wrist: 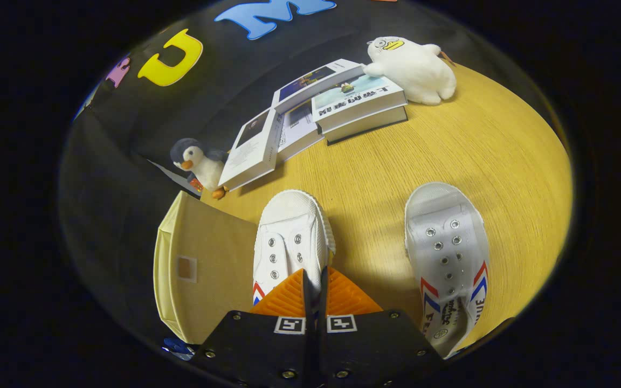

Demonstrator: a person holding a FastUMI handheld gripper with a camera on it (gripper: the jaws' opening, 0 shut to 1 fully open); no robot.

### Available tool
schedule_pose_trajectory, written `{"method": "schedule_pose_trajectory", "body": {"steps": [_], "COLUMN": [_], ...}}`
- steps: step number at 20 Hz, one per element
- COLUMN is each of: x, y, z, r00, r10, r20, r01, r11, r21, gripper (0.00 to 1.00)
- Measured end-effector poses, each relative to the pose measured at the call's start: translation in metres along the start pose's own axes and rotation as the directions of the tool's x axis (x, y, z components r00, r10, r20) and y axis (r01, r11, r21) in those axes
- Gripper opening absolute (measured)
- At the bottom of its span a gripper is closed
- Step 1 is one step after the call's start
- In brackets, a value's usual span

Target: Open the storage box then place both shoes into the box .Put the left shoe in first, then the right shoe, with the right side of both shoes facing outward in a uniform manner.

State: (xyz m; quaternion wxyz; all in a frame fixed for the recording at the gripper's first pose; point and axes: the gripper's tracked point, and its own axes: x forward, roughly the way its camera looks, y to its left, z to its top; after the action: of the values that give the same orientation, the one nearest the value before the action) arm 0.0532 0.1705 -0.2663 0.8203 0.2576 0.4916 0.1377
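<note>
A bare strip of wooden table [375,178] is left between the two white shoes [291,237] [448,253]. The far side is blocked by stacked books [316,113] (plush toys [413,67] alongside); the beige storage box [208,269] flanks one shoe.

A wooden table [450,156] carries two white shoes [291,242] [448,253], books [316,116] at twelve o'clock, plush toys [413,67] [200,164], and a beige box [208,269] at nine o'clock.
</note>
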Motion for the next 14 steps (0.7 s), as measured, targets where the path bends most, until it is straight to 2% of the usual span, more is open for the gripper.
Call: {"method": "schedule_pose_trajectory", "body": {"steps": [9, 14], "x": [-0.053, -0.05], "y": [0.096, 0.149], "z": [0.038, 0.04], "r00": [0.989, 0.983], "r10": [0.132, 0.166], "r20": [0.07, 0.072], "r01": [-0.126, -0.156], "r11": [0.989, 0.979], "r21": [-0.079, -0.128], "gripper": [0.0, 0.0]}}
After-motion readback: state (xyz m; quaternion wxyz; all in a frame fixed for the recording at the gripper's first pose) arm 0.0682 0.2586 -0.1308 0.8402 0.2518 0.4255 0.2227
